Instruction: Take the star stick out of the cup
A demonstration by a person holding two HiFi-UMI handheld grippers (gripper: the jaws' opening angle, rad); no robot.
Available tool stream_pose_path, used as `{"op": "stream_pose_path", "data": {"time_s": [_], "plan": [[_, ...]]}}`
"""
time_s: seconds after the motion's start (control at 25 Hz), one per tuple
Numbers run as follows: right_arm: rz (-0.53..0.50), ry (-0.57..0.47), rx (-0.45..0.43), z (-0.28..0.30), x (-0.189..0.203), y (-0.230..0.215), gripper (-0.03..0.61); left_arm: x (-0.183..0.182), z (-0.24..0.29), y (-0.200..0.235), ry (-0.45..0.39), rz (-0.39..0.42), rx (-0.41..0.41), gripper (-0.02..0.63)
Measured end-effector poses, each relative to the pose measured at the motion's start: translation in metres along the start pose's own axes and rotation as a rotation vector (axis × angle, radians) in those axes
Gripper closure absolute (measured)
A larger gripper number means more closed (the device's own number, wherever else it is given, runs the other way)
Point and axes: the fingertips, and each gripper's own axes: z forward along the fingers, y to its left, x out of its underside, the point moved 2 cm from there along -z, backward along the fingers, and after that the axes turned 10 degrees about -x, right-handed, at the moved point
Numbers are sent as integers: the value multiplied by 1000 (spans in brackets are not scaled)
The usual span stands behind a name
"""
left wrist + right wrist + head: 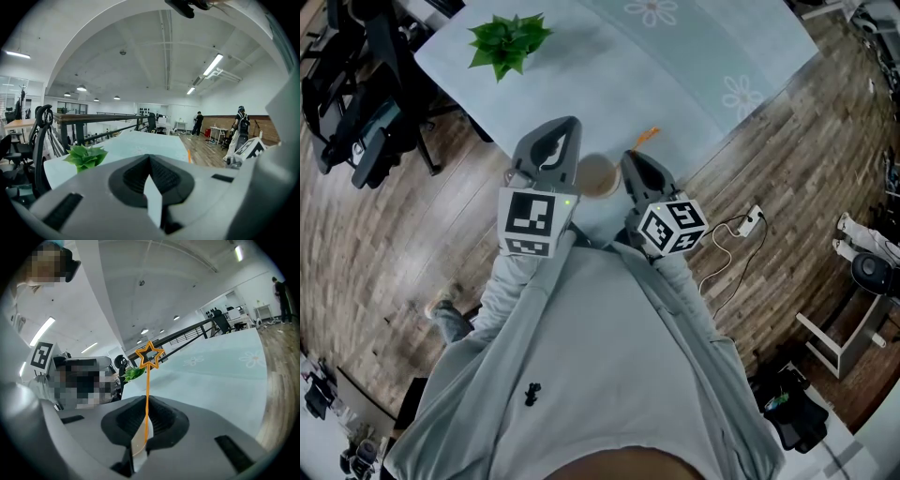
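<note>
A thin orange star stick [149,355] stands upright between the pads of my right gripper [146,405], which is shut on its shaft; the star sits above the jaws. In the head view the stick's orange tip [647,136] shows just beyond the right gripper [634,161]. A brown paper cup [598,176] sits between the two grippers near the table's front edge. My left gripper [566,126] is beside the cup on its left. In the left gripper view its jaws [150,161] are closed on a pale sliver [153,200] that looks like the cup's wall.
The pale blue table [675,75] with flower prints holds a green plant [508,39] at its far left. Its right edge runs diagonally to wooden floor, where a cable and power strip [750,219] lie. Black chairs [356,103] stand to the left.
</note>
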Motion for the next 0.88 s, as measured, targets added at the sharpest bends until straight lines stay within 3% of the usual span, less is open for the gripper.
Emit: {"op": "stream_pose_path", "data": {"time_s": [0.52,0.88], "plan": [[-24,-66,-23,-12,-28,11,549,-6,-4,1,-19,2,-7,594],[-86,-160,-37,-33,-68,27,549,-14,-11,0,-47,13,1,594]]}}
